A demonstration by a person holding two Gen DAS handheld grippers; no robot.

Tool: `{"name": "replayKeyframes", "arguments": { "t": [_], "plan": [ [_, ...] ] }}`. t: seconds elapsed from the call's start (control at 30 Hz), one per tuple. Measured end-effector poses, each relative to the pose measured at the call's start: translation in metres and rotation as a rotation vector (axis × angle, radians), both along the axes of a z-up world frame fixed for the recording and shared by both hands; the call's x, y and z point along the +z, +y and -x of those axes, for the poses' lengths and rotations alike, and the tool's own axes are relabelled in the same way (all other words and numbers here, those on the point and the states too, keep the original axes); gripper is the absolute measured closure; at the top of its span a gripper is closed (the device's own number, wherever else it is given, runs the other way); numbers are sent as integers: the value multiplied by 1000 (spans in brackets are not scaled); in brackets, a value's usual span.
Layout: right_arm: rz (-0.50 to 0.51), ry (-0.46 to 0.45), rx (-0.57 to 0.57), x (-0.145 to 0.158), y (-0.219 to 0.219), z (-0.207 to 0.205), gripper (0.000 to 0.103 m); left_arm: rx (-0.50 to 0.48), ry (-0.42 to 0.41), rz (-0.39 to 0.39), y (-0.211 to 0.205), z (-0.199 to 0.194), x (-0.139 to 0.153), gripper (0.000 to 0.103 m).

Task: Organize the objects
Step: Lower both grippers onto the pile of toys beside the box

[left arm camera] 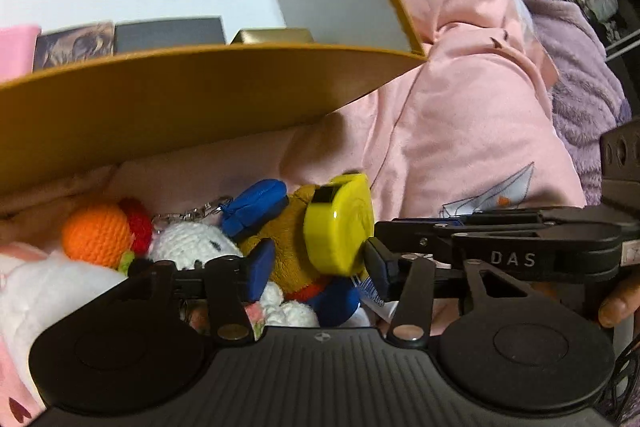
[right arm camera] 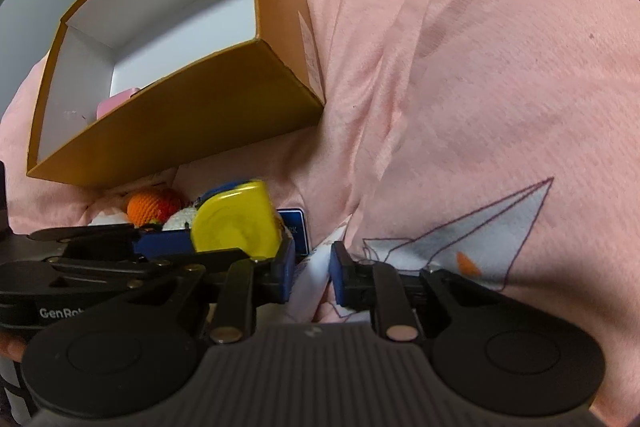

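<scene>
From my left camera, the box [left arm camera: 172, 107] wall hides its contents' lower parts; at eight o'clock, a white plush [left arm camera: 36, 291] runs off-frame.

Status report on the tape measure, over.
Left gripper open, straddling yellow tape measure on plush toys. Right gripper narrowly open, empty, alongside. Cardboard box wall close ahead.

Soft, even indoor lighting; strong fisheye curvature with dark vignetted corners; slight motion blur; box [right arm camera: 172, 131] casts shadow on bedding [right arm camera: 480, 107]
</scene>
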State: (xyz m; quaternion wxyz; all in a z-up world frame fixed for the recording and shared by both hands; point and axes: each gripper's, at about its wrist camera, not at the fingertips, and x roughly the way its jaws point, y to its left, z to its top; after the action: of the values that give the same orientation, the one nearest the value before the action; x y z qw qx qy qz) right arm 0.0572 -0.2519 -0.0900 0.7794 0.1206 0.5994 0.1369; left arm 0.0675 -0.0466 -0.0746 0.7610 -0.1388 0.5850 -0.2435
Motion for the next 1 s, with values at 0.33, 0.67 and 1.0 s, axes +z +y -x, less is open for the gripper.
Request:
{"name": "replayKeyframes", "arguments": {
  "t": [0.33,0.67,1.0],
  "plan": [
    [45,-59,43,7,12,-2,89,-17,-42,20,2,5,7,71],
    [48,-88,111,1,26,-5,101,-4,-43,36,5,3,5,67],
    [-5,-38,141,-5,28,-6,101,23,-121,27,9,4,14,70]
  ]
}}
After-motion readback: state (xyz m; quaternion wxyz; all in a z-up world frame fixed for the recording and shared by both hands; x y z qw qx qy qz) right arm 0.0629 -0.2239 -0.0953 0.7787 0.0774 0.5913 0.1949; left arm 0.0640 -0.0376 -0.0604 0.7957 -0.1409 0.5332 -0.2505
